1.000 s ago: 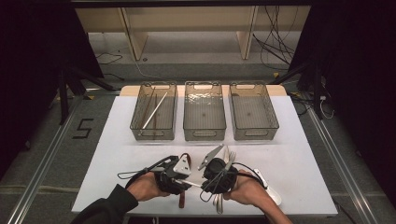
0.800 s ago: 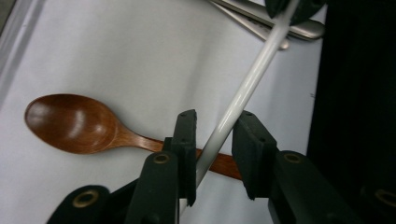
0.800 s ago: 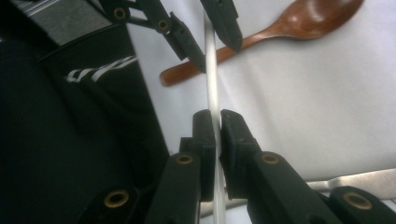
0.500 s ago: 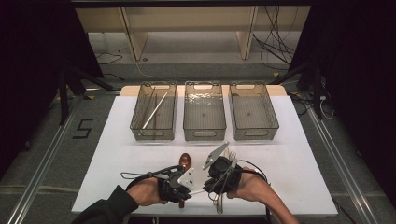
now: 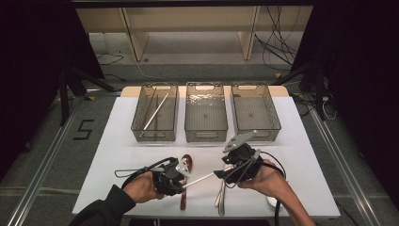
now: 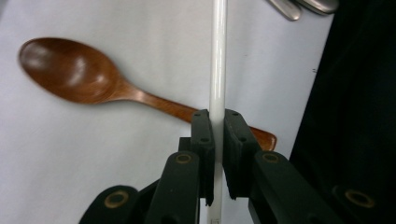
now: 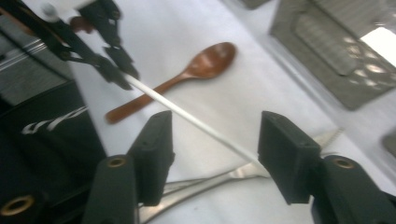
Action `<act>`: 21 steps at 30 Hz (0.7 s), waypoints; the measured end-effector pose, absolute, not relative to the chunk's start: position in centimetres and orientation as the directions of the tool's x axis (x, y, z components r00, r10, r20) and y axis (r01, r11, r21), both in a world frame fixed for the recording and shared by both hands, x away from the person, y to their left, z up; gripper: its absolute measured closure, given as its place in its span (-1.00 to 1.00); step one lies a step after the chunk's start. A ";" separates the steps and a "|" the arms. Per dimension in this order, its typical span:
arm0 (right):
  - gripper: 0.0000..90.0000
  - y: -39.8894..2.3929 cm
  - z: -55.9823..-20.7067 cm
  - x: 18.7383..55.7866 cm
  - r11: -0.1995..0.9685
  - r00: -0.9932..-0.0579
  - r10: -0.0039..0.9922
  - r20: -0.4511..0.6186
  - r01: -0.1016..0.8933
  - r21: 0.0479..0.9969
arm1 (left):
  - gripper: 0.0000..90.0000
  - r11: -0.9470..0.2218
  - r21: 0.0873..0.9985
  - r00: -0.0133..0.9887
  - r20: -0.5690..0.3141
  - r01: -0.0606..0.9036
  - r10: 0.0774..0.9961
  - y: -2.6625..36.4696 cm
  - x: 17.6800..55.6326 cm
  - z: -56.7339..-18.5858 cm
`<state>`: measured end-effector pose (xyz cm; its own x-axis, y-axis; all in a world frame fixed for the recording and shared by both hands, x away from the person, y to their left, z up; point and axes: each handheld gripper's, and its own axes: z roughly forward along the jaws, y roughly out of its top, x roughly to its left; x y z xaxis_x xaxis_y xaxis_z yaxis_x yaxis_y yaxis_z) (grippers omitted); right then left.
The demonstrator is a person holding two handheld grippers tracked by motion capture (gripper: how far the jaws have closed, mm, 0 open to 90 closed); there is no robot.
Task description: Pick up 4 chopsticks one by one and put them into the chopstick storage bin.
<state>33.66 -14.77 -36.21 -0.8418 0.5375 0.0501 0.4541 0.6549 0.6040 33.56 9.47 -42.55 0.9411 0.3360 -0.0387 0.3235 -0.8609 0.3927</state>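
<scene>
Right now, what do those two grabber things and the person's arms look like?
Each hand-held gripper, left and right, is black, with two blocky black jaws and brass-coloured rivets. Each has a grey three-cornered plate on top and trails a thin black cable. The left arm wears a black sleeve.

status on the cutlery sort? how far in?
Done: two chopsticks lie in the left bin. In hand: left hand-held gripper clamps a white chopstick; right hand-held gripper has just been opening, jaws clear of it. Left: wooden spoon and metal cutlery on the table; the other two bins look empty.
</scene>
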 end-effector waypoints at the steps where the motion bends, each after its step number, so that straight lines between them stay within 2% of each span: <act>1: -0.01 -15.0 -36.2 33.7 0.645 -0.832 0.552 0.047 0.463 0.608 | 0.85 -0.855 0.396 0.936 -0.041 0.336 0.349 9.7 33.7 -42.5; 21: -0.27 -18.4 -38.2 34.0 0.544 -0.711 0.700 0.061 0.587 0.600 | 0.85 -0.749 0.430 0.848 -0.087 0.505 0.522 13.5 36.7 -40.7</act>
